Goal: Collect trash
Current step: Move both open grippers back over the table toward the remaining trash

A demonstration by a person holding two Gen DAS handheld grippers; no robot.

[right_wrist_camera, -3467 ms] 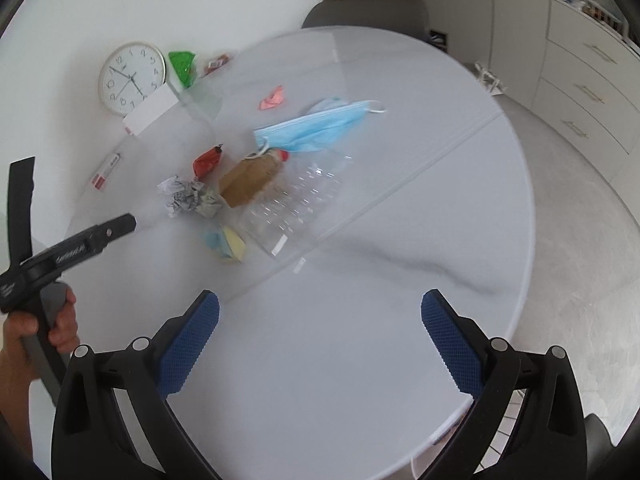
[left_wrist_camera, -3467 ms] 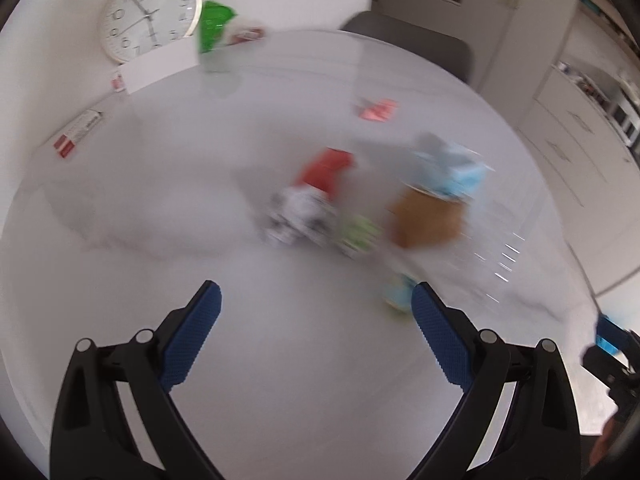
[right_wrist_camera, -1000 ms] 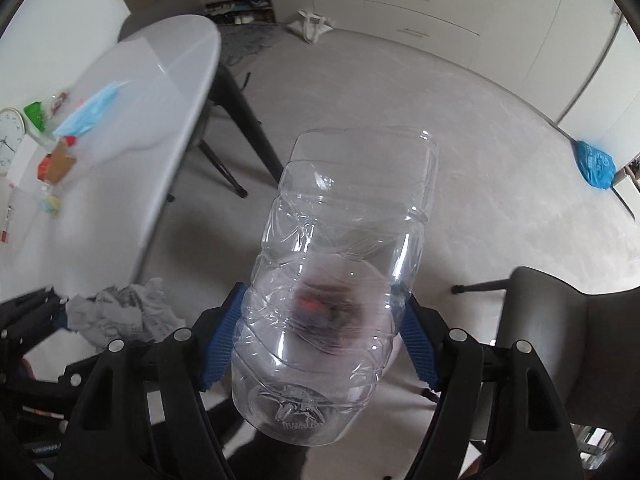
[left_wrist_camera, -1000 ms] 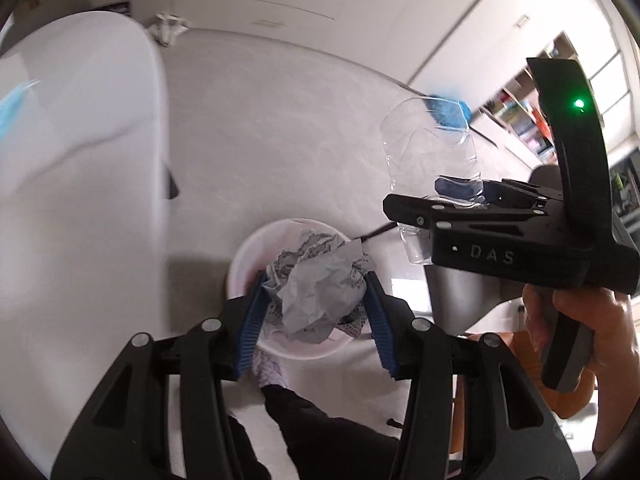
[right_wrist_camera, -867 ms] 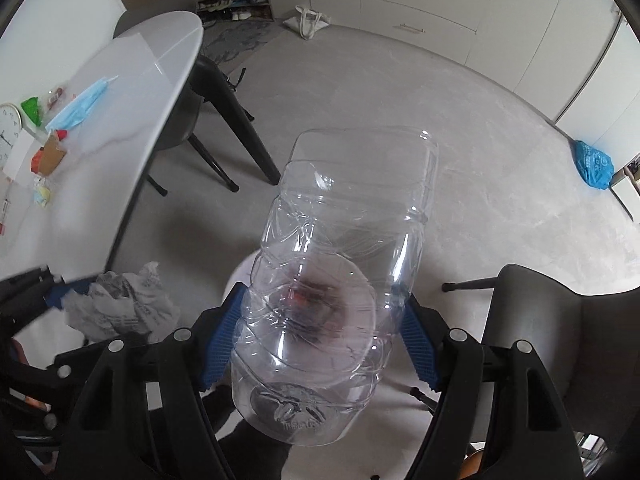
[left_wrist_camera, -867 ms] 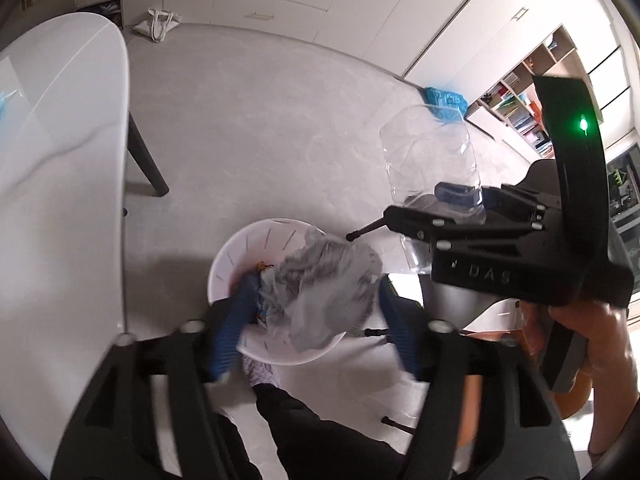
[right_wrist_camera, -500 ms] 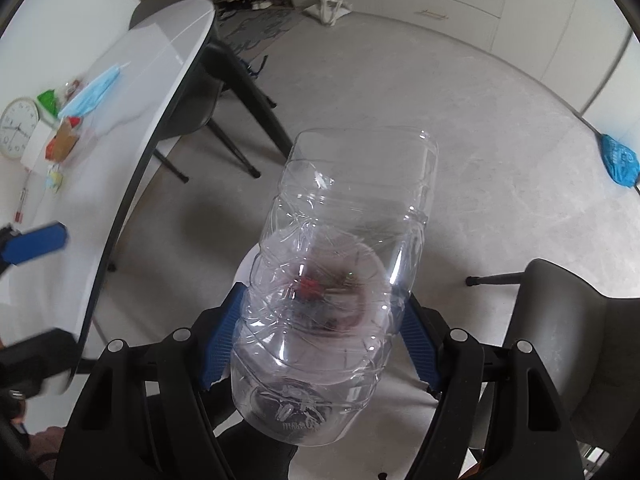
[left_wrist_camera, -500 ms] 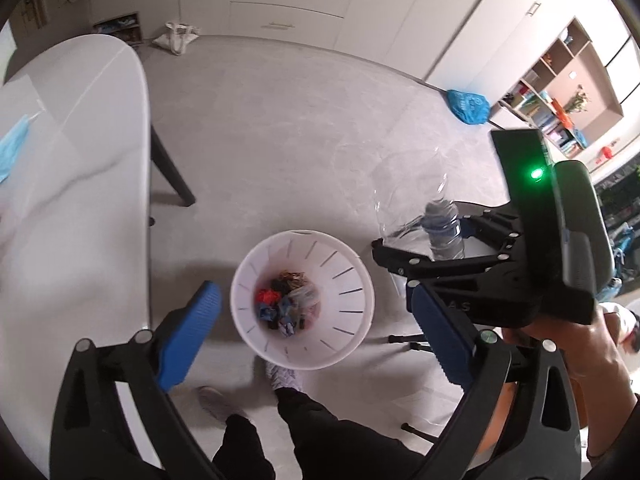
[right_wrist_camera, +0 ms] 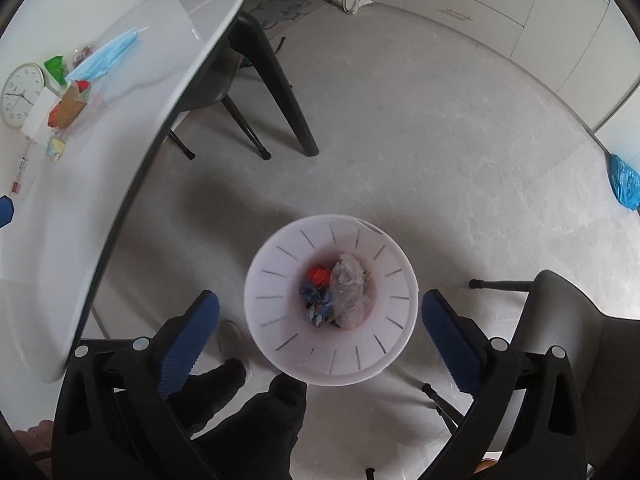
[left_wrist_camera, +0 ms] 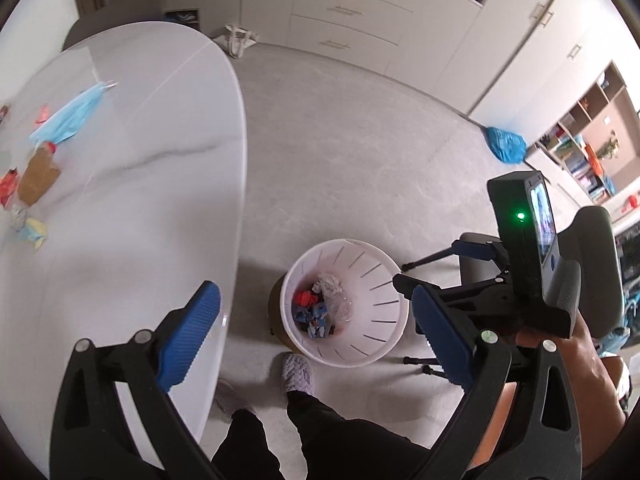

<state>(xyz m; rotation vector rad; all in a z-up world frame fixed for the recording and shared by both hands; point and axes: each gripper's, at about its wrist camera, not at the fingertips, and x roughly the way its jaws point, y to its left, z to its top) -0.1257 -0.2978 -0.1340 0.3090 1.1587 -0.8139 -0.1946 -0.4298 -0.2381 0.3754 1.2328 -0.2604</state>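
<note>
Now both tongs, left (left_wrist_camera: 316, 328) and right (right_wrist_camera: 320, 330), are hanging spread and empty above the white slotted plastic bin (right_wrist_camera: 280, 264), crushed clear bottle (right_wrist_camera: 348, 290) lying inside; next, I judge, fetching the blue face mask (left_wrist_camera: 72, 114) from the white bench (left_wrist_camera: 132, 152).
</note>
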